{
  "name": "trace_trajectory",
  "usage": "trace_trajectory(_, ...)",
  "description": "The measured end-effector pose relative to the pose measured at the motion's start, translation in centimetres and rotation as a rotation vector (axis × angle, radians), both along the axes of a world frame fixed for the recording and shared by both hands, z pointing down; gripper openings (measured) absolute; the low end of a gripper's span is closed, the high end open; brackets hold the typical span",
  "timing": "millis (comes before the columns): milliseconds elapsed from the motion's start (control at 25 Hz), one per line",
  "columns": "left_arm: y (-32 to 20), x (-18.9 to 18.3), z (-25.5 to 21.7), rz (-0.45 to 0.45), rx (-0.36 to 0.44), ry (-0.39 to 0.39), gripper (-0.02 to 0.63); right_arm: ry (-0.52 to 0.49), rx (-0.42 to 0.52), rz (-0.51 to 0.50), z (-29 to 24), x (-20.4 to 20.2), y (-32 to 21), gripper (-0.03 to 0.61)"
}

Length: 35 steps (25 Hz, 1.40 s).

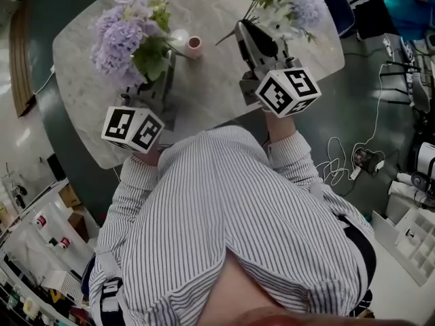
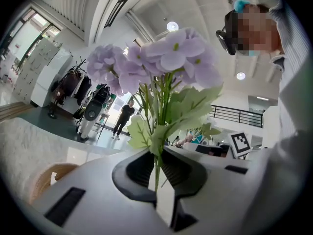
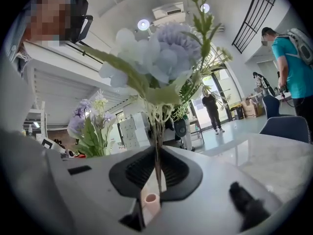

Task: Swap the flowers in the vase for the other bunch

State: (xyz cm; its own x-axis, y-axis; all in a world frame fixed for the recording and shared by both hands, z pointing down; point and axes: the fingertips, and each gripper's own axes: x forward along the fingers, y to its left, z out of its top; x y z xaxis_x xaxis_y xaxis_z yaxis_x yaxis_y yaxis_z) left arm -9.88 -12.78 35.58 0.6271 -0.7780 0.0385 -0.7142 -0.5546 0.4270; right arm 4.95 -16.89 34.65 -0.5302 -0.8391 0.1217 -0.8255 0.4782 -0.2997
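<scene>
Your left claw (image 2: pixel 159 175) is pinching purple flowers (image 2: pixel 166 58), your right claw (image 3: pixel 157 173) pale flowers (image 3: pixel 161 62); lower the new bunch straight into the vase (image 1: pixel 194 45)

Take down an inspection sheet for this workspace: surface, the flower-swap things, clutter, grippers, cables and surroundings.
Surface: pale marble-look tabletop with rounded corners.
Job's things: small pink vase upright on the table with no stems in it; purple hydrangea bunch and pale blue-and-white bunch, one in each gripper.
Clutter: nothing seen on the table.
Grippers: left gripper shut on the purple bunch's stems; right gripper shut on the pale bunch's stems.
Cables: white cables looped on the floor at the right of the head view.
Surroundings: dark green floor; blue chair and person in a teal shirt beyond the table.
</scene>
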Motion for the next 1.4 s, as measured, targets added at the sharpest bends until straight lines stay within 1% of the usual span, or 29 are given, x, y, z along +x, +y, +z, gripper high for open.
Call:
trace_trajectory(240,-1.8,-0.7,-1.2,-0.035,0.021,-0.028,0.046,-0.019,-0.023,-0.038,0.1,-0.1,0.1,0.038)
trace_trajectory(480,-2.8,0.4,-1.5,-0.046,0.024,-0.043,0.047,0.003,-0.03,-0.094,0.8,0.4,0.8,0.039)
trace_trajectory(680,-3.6,0.7,-1.7,-0.055,0.02,-0.064,0.046,-0.029,-0.037,-0.126,0.7,0.8,0.9,0.04)
trace_trajectory(840,-4.5,0.8,-1.0,-0.054,0.005,-0.092,0.046,-0.027,-0.041,-0.132,1.3,1.0,0.4,0.039)
trace_trajectory(1080,-5.5,1.7,0.6,-0.062,-0.039,-0.124,0.047,-0.038,-0.001,-0.135,1.6,2.3,0.6,0.038)
trace_trajectory(1200,-5.6,1.6,1.2,-0.056,-0.062,-0.125,0.046,-0.033,0.011,-0.135,1.8,2.4,0.8,0.038)
trace_trajectory(1400,-6.3,3.4,2.5,-0.036,-0.1,-0.146,0.048,-0.017,0.012,-0.138,2.4,3.7,0.2,0.038)
